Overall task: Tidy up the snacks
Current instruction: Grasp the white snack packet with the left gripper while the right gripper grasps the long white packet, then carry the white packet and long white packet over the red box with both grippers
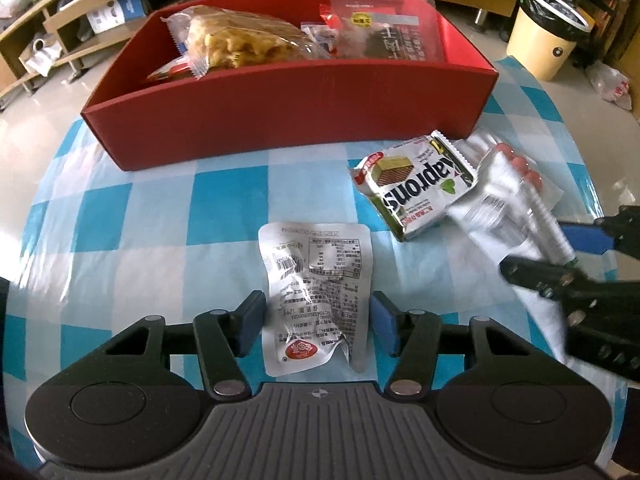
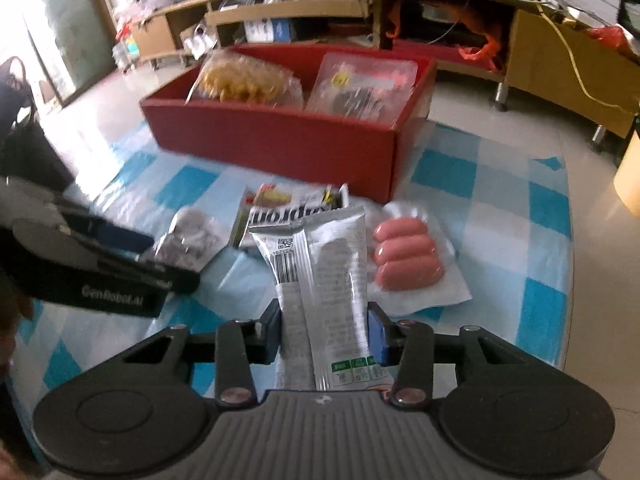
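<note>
My left gripper points steeply down at the checked tablecloth. Its blue pads press both sides of a crumpled white pouch with printed text. My right gripper is shut on a long silver bar wrapper, lifted a little and blurred in the left wrist view. A green and white wafer pack and a clear pack of pink sausages lie just beyond it. The red box stands at the back with a bag of yellow snacks and a clear dark packet inside.
The round table's edge curves close on the right and left. A cream waste bin stands on the floor at the far right. Low wooden shelves full of clutter run behind the table. A white plastic bag lies on the floor.
</note>
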A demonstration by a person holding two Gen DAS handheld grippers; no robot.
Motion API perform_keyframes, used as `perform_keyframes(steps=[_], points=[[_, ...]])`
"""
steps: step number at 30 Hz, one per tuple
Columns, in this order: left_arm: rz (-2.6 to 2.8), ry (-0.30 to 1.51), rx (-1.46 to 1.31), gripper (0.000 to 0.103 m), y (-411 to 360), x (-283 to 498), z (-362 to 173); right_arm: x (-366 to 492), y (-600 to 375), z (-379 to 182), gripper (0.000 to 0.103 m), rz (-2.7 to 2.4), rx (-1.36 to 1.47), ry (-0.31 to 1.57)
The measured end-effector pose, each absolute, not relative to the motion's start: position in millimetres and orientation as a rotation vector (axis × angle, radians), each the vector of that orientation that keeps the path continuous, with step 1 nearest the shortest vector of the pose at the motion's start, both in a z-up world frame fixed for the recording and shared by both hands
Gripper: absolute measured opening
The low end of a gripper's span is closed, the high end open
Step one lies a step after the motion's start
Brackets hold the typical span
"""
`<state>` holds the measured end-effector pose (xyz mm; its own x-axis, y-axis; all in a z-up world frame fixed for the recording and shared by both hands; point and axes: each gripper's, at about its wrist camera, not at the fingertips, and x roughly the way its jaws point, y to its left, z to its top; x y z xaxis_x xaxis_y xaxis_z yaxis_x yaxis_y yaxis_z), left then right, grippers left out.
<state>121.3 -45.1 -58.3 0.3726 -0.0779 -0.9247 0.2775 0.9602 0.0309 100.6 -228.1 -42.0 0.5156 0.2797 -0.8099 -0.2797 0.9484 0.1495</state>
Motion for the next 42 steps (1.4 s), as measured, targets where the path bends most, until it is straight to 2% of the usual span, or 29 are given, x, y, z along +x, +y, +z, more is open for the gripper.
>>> perform_keyframes(steps=[28, 42], points=[[-0.283, 1.034, 0.07, 0.064, -39, 125, 2, 118, -251, -5, 0.042, 0.32, 0.179, 0.849], [-0.262, 0.935, 0.026, 0.064, -42, 152, 34, 144, -246, 15, 0.042, 0.314, 0.228, 0.775]])
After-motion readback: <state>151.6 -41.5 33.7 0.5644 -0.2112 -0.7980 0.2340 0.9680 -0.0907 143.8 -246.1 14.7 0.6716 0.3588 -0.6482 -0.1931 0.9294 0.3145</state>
